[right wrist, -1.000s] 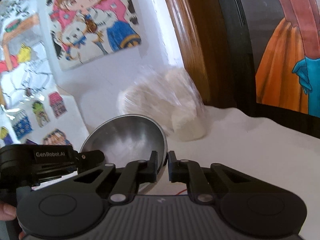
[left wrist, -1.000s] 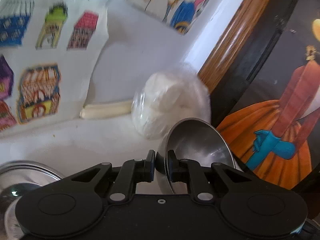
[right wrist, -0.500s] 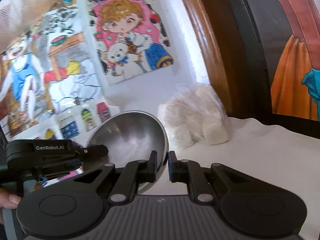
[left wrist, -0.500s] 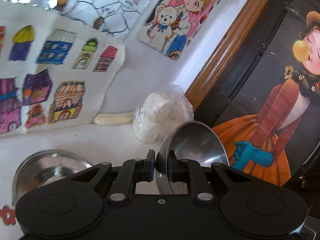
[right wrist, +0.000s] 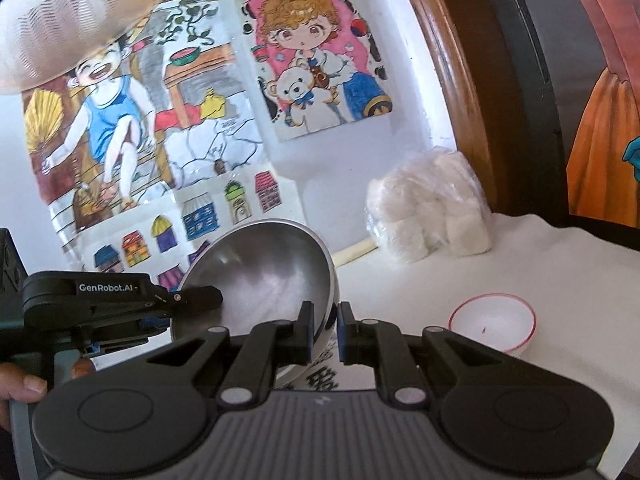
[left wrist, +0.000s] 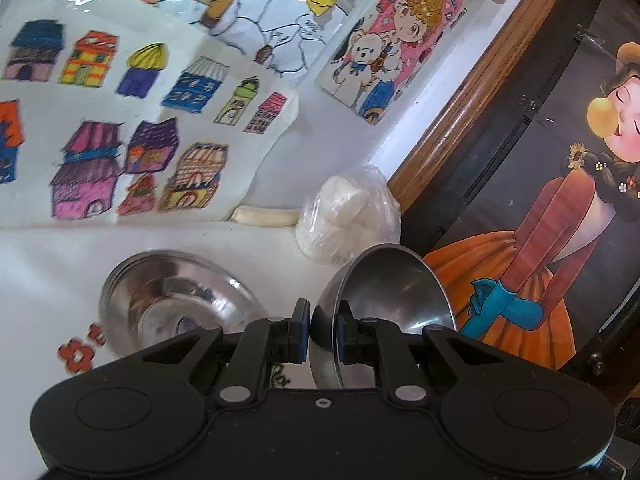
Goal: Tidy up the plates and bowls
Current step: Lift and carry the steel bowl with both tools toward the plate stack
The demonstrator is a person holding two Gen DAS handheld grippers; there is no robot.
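Both claws, left claw (left wrist: 323,334) and right claw (right wrist: 323,334), clamp opposite rims of one steel bowl (right wrist: 264,272): thin, stiff, light, likely slippery, so rim pinches suit it.

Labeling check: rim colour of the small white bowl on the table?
Red rim on the small white bowl; shows only in the right wrist view.
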